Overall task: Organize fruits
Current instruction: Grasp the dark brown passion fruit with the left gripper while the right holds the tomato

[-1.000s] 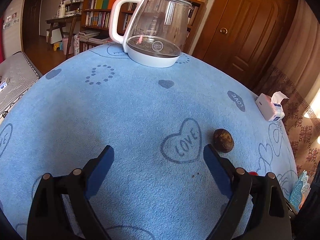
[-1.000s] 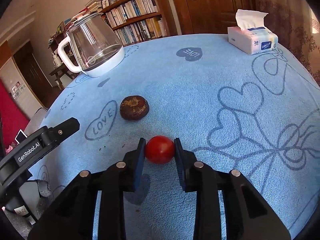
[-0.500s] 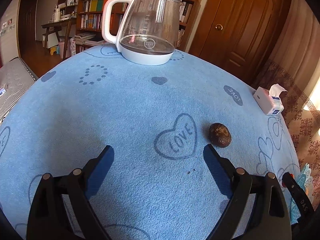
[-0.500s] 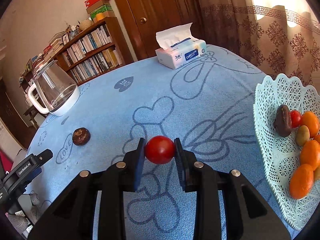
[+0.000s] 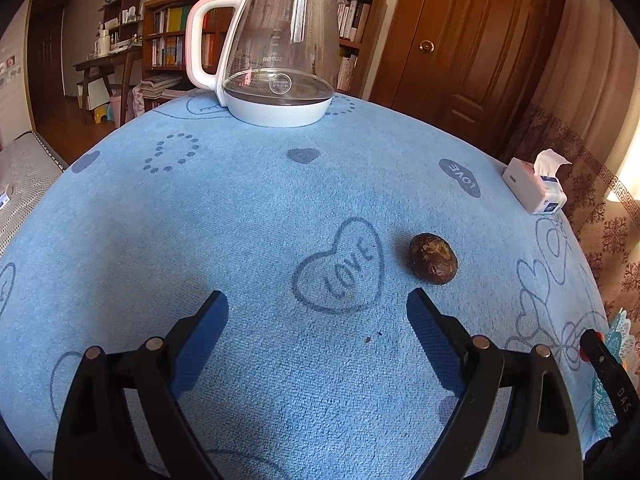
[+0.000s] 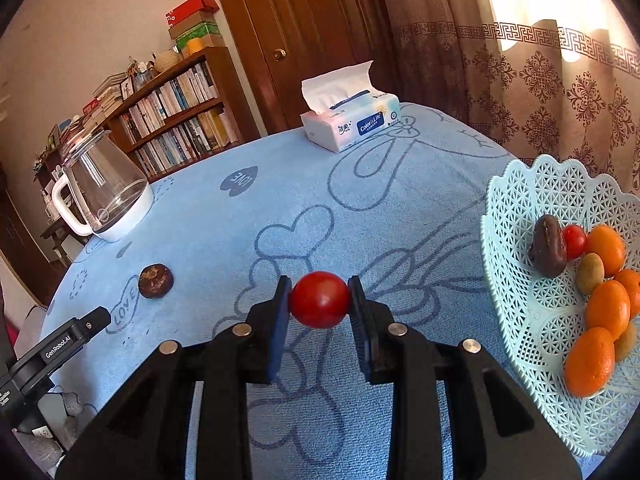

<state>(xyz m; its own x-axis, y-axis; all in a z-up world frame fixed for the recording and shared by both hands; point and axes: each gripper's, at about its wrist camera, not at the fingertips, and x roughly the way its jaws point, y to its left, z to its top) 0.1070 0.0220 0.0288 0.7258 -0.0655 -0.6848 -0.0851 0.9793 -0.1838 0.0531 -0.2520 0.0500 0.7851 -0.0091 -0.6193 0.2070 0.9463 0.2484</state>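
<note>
My right gripper (image 6: 320, 300) is shut on a red tomato (image 6: 319, 299) and holds it above the blue tablecloth, left of a pale green lattice fruit basket (image 6: 516, 200). The basket holds several oranges (image 6: 590, 362), a small red tomato (image 6: 575, 241), a dark brown fruit (image 6: 547, 246) and a small yellow-brown fruit (image 6: 590, 273). A dark brown round fruit (image 5: 433, 258) lies on the cloth beside a "LOVE" heart; it also shows in the right wrist view (image 6: 155, 280). My left gripper (image 5: 318, 310) is open and empty, just short of and left of that fruit.
A glass kettle with a white base and handle (image 5: 276, 60) stands at the far side of the table, also in the right wrist view (image 6: 105, 196). A tissue pack (image 6: 350, 122) lies at the far right edge (image 5: 535, 190). Bookshelves and a wooden door stand behind.
My right gripper has lifted the tomato off the cloth and swung right, so the basket came into view. My left gripper has moved slightly closer to the brown fruit.
</note>
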